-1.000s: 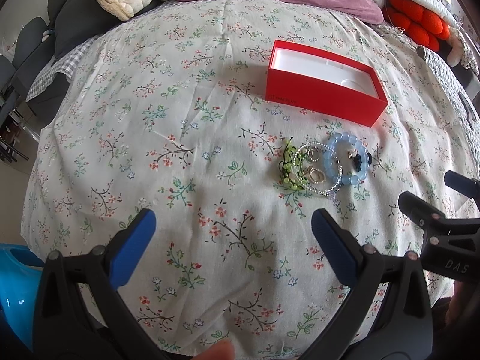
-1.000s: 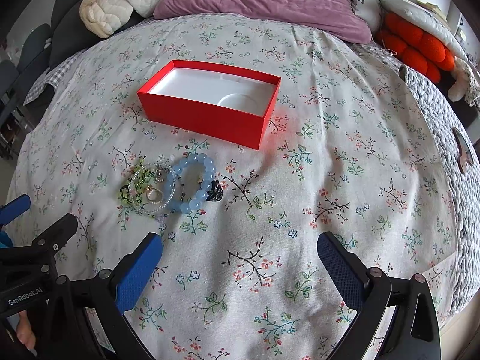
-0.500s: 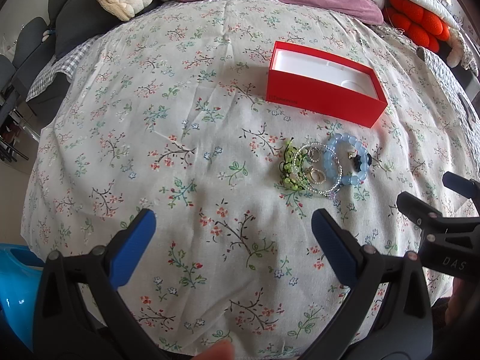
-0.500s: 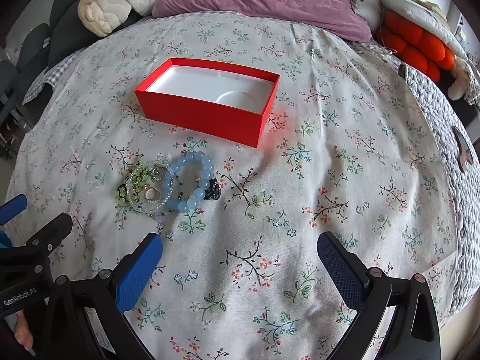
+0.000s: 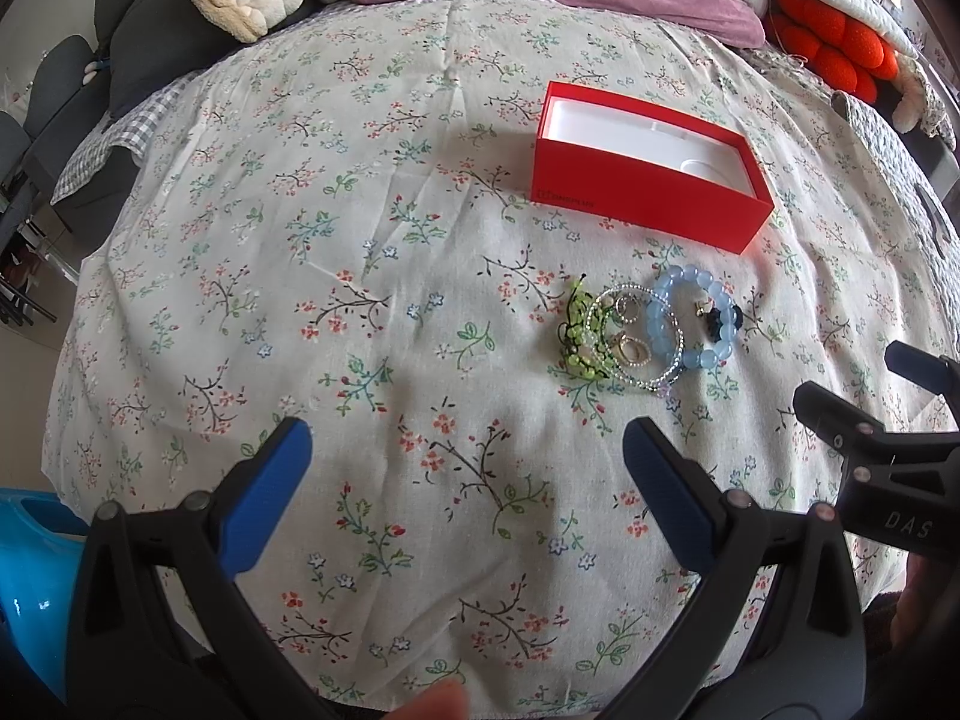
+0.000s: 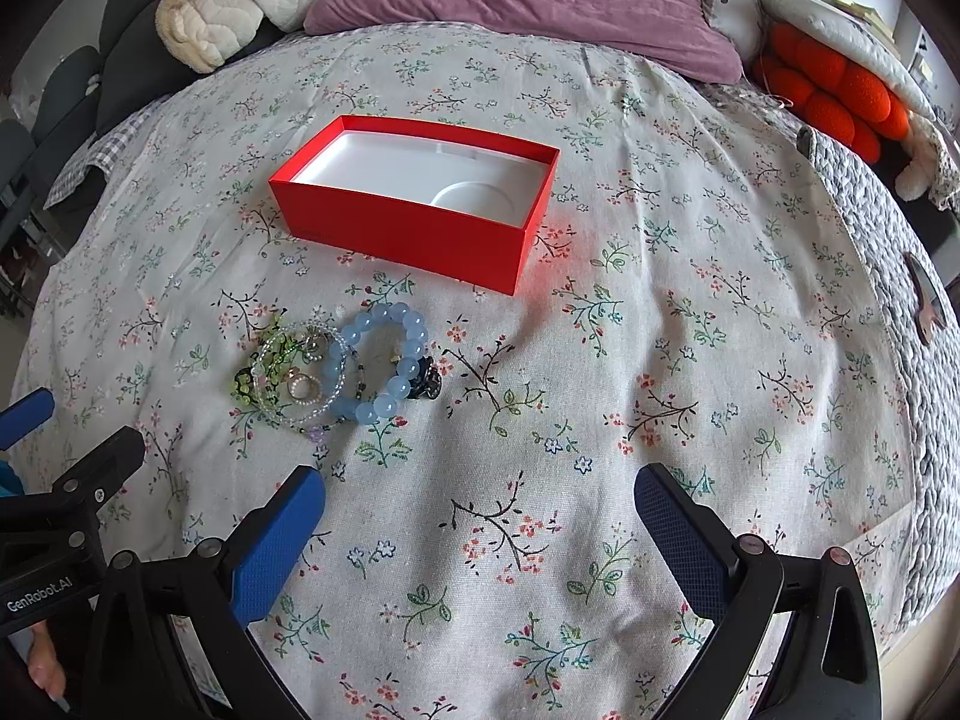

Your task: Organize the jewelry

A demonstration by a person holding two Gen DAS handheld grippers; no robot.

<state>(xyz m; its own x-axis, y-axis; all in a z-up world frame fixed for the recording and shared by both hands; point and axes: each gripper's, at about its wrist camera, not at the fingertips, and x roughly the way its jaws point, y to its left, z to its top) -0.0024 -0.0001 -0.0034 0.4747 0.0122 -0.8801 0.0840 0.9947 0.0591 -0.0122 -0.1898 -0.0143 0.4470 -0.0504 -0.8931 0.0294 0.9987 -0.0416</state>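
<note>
Jewelry (image 6: 336, 369) lies in one overlapping heap on the floral cloth (image 6: 600, 360), ahead of the right gripper (image 6: 480, 507) and off toward its left finger; from the left gripper (image 5: 468, 459) the same heap sits ahead and beyond its right finger. Neither tool touches it. Both grippers hang over the cloth with fingers spread wide and nothing between them.

By my reading the task is at its start: nothing is in the red box (image 6: 414, 198), which stands open beyond the heap, farther from both sets of fingers, its white moulded liner bare. The next move calls for singling out one piece and closing on it alone (hard, since the loops lie across each other).

The blue bead bracelet (image 6: 387, 363) is the likeliest first pick: big round translucent beads, a chunky ring that stands proud of the cloth. Left of it lies a thin clear-beaded loop (image 6: 297, 375) with small metal rings (image 6: 303, 385) inside, and a knotty green beaded piece (image 6: 264, 369) half under that. A small dark piece (image 6: 429, 384) touches the blue bracelet's right side; I cannot tell what it is. The cloth is soft and wrinkled, so low fingers may snag it.
</note>
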